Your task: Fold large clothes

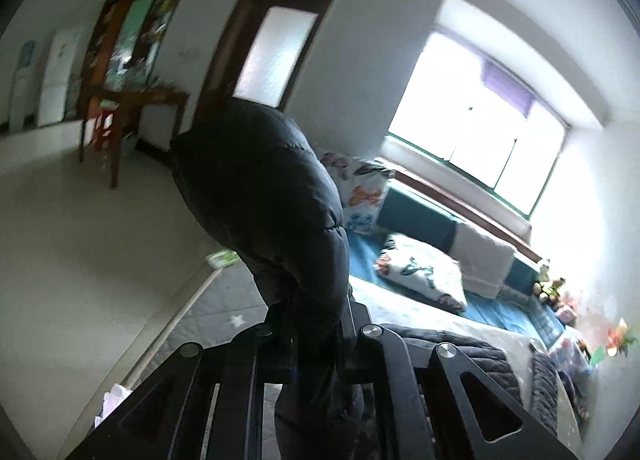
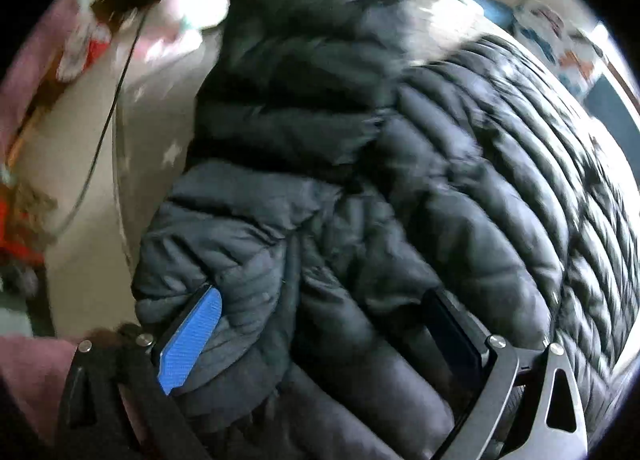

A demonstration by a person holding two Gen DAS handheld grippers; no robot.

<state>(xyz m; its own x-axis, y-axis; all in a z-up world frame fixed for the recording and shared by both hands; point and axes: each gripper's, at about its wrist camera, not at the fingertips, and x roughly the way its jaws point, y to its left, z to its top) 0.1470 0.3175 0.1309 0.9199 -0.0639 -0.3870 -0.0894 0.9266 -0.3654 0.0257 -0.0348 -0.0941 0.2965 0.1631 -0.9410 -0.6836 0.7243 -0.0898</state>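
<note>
Left tongs [image 1: 316, 324] clenched on black puffer jacket [image 1: 272, 195], lifted above bed [image 1: 420, 312] beneath window [image 1: 480, 127]; right tongs [image 2: 320, 324] released, astride jacket folds

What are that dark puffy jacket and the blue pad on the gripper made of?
Jacket: looks like thin, slightly glossy synthetic fabric over soft filling, judging by the stitched puffy ridges and sheen. Blue pad: probably matte rubber or textured plastic, given its fine woven-looking grain; the blur leaves it open.

Left fingers [image 1: 280, 324] buried in jacket sleeve [image 1: 264, 195]; motion-blurred quilting [image 2: 500, 131].
</note>
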